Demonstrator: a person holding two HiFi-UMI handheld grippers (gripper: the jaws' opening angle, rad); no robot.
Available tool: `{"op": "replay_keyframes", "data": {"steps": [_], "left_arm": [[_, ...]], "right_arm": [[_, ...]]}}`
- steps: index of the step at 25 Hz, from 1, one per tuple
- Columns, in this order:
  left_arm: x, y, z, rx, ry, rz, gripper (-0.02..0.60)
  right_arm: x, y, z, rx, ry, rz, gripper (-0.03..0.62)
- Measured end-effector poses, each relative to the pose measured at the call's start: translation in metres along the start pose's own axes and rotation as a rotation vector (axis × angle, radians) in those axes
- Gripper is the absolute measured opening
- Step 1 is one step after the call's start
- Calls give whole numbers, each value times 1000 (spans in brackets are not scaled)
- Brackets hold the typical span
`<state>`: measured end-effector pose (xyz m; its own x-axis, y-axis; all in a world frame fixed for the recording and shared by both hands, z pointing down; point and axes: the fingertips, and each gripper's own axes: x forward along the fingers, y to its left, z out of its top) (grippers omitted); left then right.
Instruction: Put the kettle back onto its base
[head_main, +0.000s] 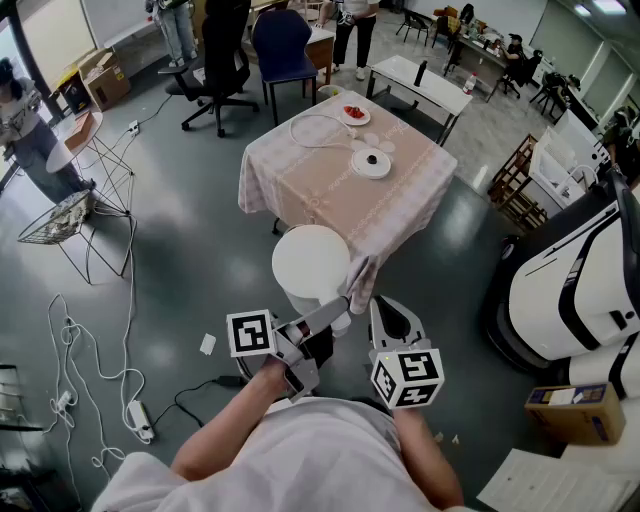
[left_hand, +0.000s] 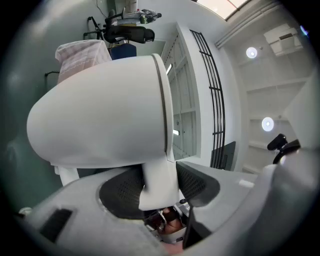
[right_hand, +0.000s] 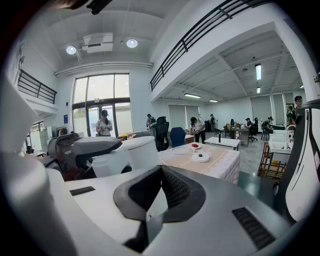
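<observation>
Kettle in my left gripper, base far off on the table

My left gripper (head_main: 335, 312) is clamped on the handle (left_hand: 157, 185) of the white kettle (head_main: 312, 262), held off the near table (head_main: 300, 190) corner. From above I see only its round top, and the body hides my jaw tips. The base (head_main: 371, 162) lies well apart on the cloth. My right gripper (head_main: 385, 305) is closed and empty.
</observation>
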<state>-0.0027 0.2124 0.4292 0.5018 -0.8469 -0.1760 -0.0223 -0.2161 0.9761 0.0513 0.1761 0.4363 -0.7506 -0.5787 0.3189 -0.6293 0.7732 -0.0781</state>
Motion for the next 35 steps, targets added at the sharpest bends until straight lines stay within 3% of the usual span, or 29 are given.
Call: {"op": "replay_keyframes", "data": {"steps": [19,27,35], "left_arm": [[1,-1,18,-16,44,-21,207],[25,11,35,-13,34,-2,207],[78,28,65,-21,7,24,207]], "right_arm": [[15,6,3,27,-13,-8,6],[43,-16,2,40,-1,26,6],[86,-65,12,67,13,74,6]]}}
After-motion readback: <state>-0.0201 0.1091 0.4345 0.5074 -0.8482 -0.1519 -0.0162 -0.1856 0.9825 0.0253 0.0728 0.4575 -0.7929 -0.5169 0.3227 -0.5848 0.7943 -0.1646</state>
